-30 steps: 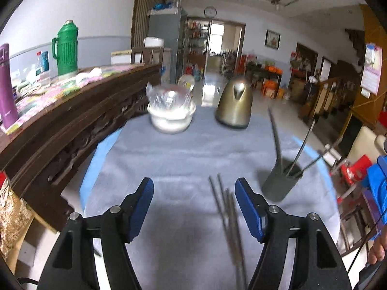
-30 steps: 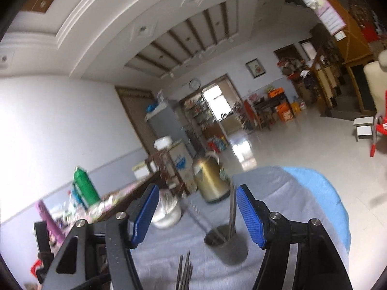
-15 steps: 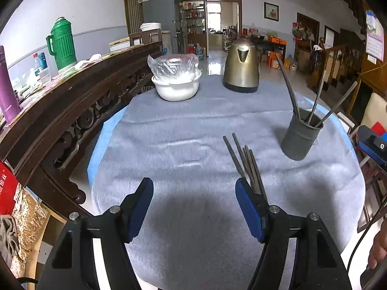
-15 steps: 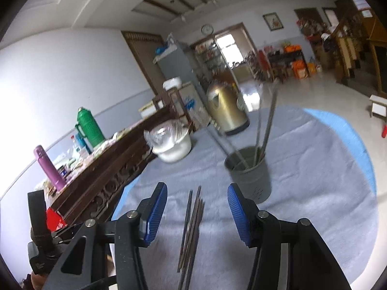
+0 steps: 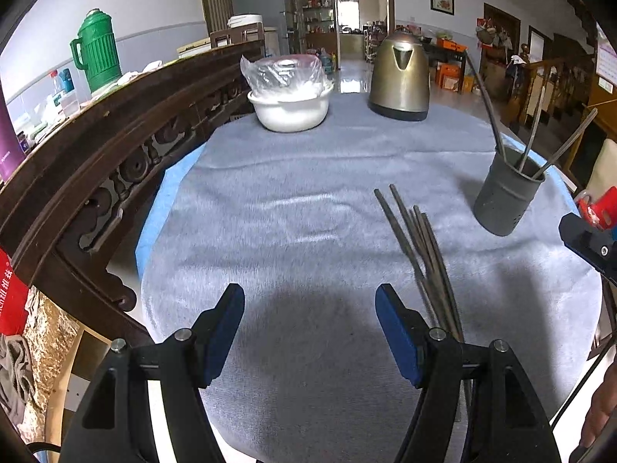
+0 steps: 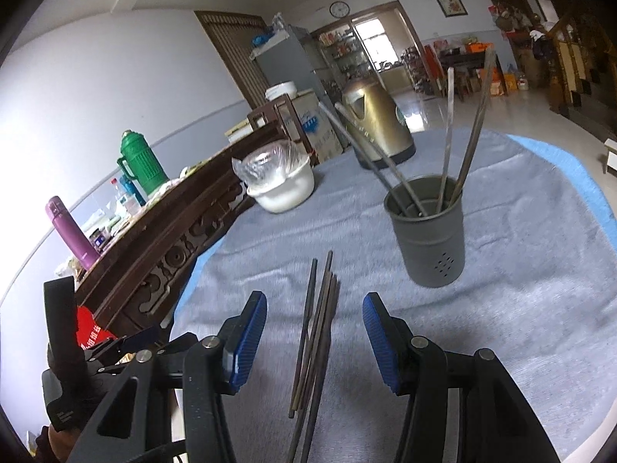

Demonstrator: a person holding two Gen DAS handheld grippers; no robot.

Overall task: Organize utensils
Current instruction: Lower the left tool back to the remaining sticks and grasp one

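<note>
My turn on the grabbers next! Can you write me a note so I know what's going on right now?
Left gripper: jaws open, empty, over bare cloth.
Right gripper: jaws open around the loose chopsticks, not gripping them.
Loose chopsticks lie bundled on the grey cloth.
Done: several chopsticks already stand in the grey holder.
Left: pick up the loose bundle and drop it into the holder.
</note>
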